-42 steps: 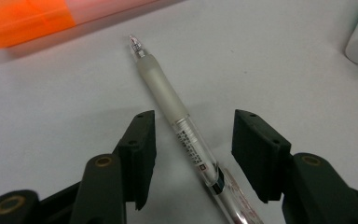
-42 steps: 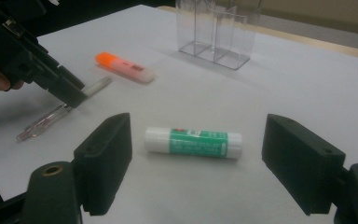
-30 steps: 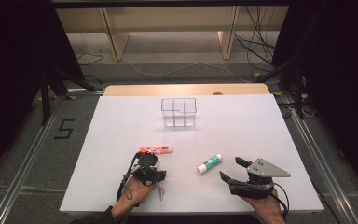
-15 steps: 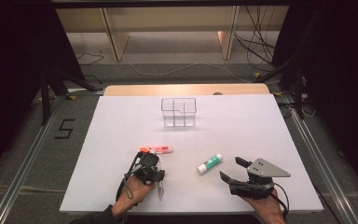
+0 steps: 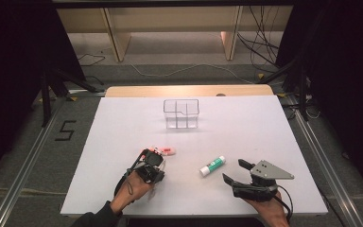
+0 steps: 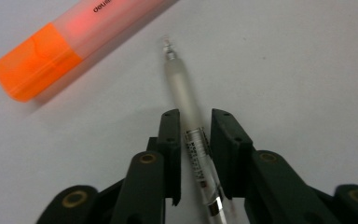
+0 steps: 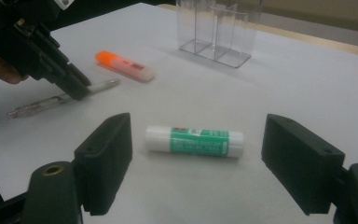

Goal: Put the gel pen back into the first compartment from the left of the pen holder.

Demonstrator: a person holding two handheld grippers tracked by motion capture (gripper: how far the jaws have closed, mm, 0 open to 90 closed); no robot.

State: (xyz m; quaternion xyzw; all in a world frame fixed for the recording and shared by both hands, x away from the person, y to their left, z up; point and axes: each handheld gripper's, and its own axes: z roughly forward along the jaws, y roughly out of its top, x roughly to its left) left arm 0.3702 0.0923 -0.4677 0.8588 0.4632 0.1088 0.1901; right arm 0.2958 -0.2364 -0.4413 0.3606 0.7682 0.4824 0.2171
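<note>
Pen [image 6: 189, 116] lies flat on the white table [image 5: 123, 127], between the jaws of the left gripper [image 6: 193, 122], tip pointing away, just beside an orange highlighter [image 6: 74, 37]. Looks light, thin, stiff plastic w/ frosted barrel and a clear rear section: smooth and round, so prob. slippery and apt to roll or pivot if pinched off-centre. Best hold is mid-barrel, about where the jaws sit now, near the printed label. Left jaws have just been closing w/ the pen between them; a thin gap shows each side, so not clamped yet as far as I can judge.

Right gripper [image 7: 196, 158] has jaws wide apart, holding nothing, w/ a green-labelled glue stick [image 7: 194, 140] lying on the table ahead of them. Clear divided organiser [image 5: 181, 113] stands well apart, toward the far edge.
</note>
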